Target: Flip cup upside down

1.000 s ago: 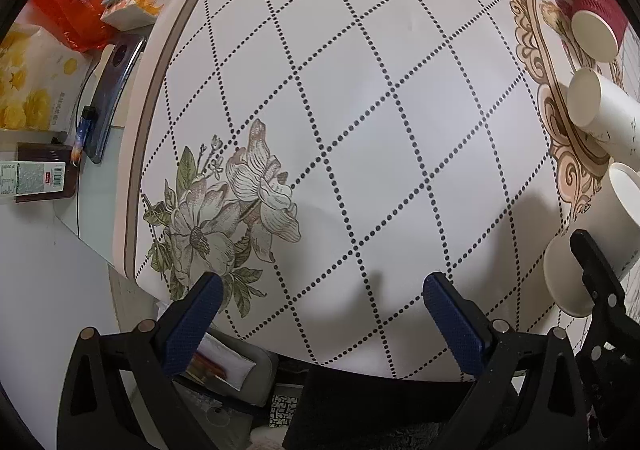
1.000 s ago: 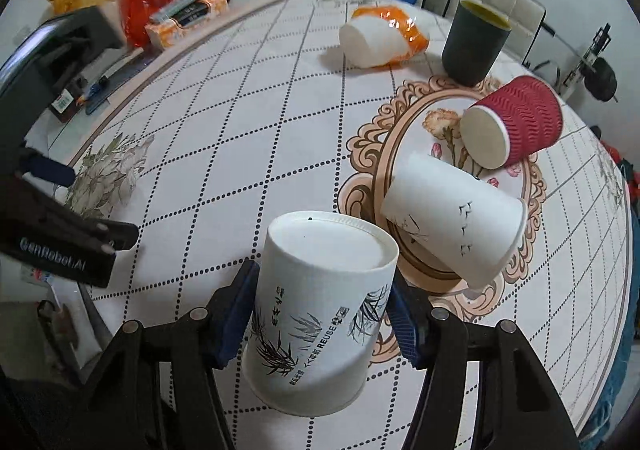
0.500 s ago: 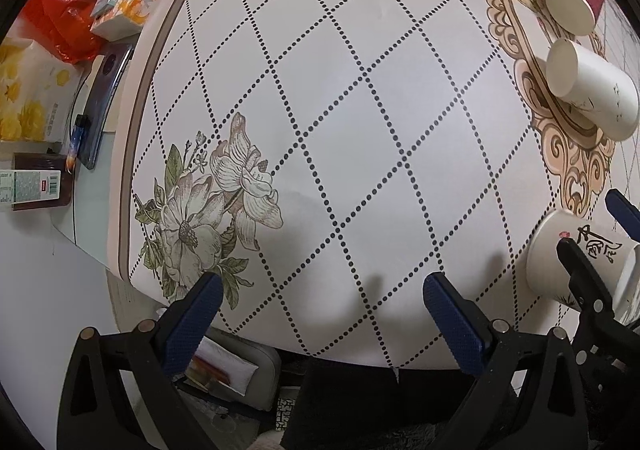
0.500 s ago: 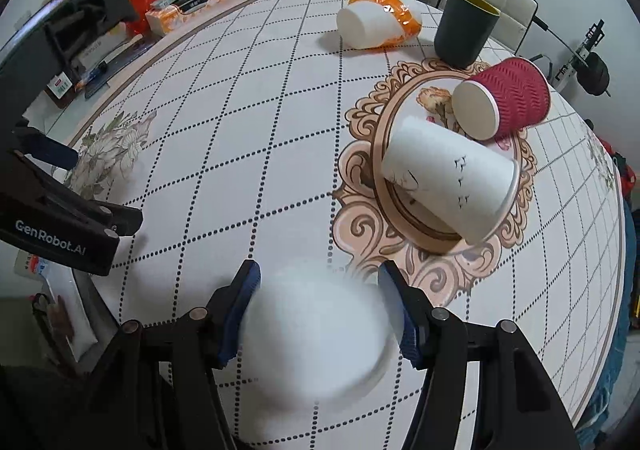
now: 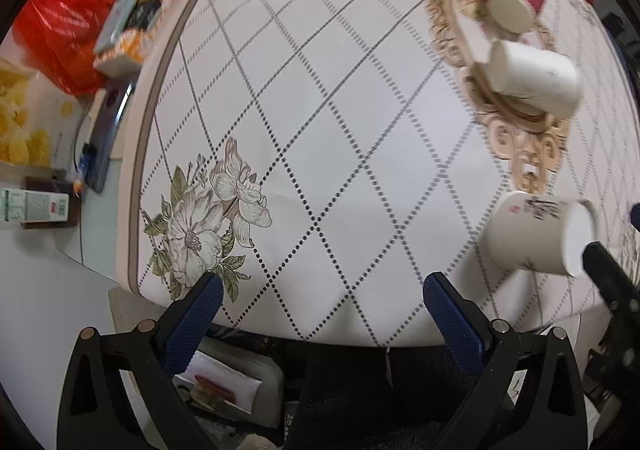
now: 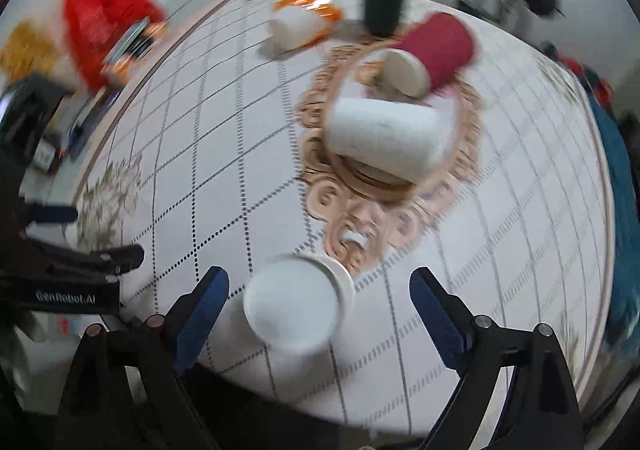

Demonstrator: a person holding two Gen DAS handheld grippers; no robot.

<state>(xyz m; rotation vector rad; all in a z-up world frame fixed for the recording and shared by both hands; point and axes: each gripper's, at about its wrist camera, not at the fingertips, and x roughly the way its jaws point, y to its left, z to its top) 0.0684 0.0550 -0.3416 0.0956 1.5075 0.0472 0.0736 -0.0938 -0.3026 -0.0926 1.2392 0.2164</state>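
The right tongs (image 6: 316, 300) stand wide apart over the near edge of the table (image 6: 224, 154), gripping nothing. The cup (image 6: 298, 310) sits between them on its mouth, flat base up, touching neither finger. The left tongs (image 5: 320, 300) are also apart and empty, hanging over the near edge by the flower print (image 5: 208, 226).

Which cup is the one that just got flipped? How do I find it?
Start at the gold swirly frame printed on the tablecloth. Just below its curly tip, nearest the table edge, sits the white cup between the open right gripper. It stands bottom-up; the other white cups lie sideways.
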